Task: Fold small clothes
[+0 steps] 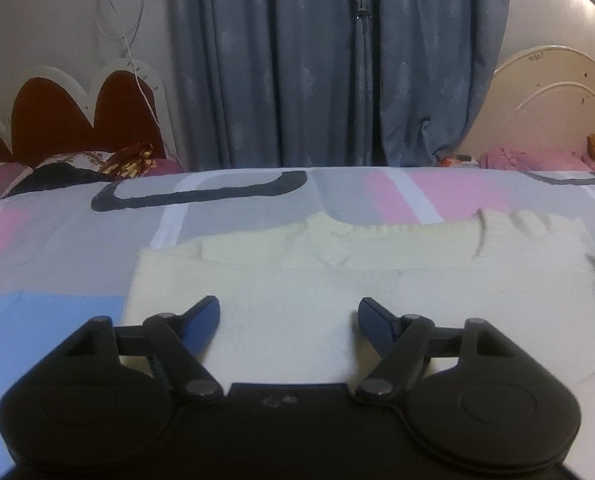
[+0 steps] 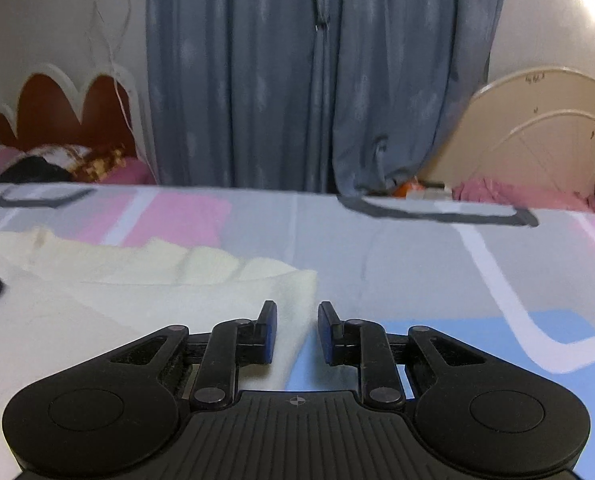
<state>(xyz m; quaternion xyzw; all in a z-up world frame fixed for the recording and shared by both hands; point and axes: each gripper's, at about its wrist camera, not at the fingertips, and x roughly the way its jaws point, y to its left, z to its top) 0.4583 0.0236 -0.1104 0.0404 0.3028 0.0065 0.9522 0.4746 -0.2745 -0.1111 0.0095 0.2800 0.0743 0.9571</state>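
A pale cream knitted garment (image 1: pixel 337 280) lies spread flat on a bed covered by a sheet (image 1: pixel 57 232) patterned in grey, pink, light blue and white, with dark rounded outlines. The garment's ribbed, ruffled far edge runs across the middle of both views.

In the left wrist view, the left gripper (image 1: pixel 288 318) hovers low over the near part of the garment, its two blue-tipped fingers (image 1: pixel 203 320) spread wide apart with nothing between them but the cloth lying below. The garment's left edge sits just beyond the left finger, where light blue sheet shows.

In the right wrist view, the right gripper (image 2: pixel 296 330) is at the garment's right edge. Its fingers stand narrowly apart, a clear gap between them; the cream edge runs up through that gap and under the left finger, but the pads do not press on it. Light blue sheet shows beneath the right finger.

Behind the bed hang blue-grey curtains (image 2: pixel 297 80). To the left stands a red headboard (image 1: pixel 77 120) with a white scalloped border; to the right, a cream arched headboard (image 2: pixel 537 132). Pink bedding (image 1: pixel 537 160) lies below it
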